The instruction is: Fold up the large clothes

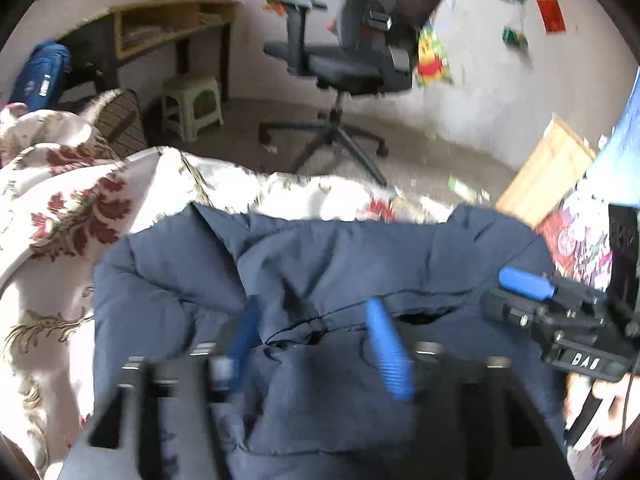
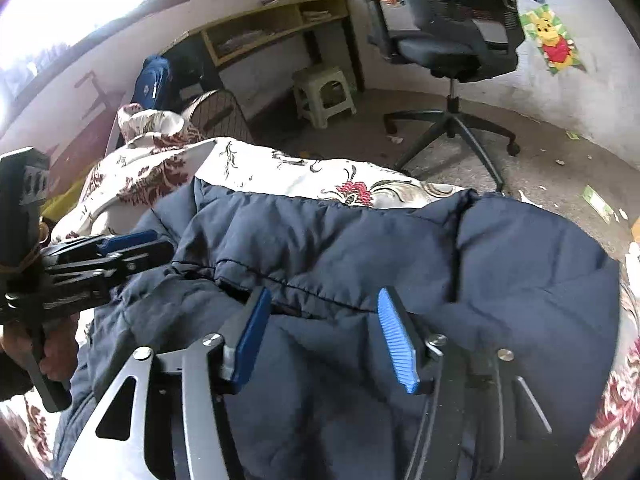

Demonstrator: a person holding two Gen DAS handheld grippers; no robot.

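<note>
The left gripper points steeply down, its blue fingers spread apart with nothing pinched between them. The right gripper tilts down likewise, jaws parted and its blue pads bare. A hand wraps the left gripper's handle; another hand grips the right's.

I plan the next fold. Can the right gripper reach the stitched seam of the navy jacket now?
Probably yes: the right gripper has its jaws open above the navy jacket, and nothing covers the stitched seam.
</note>
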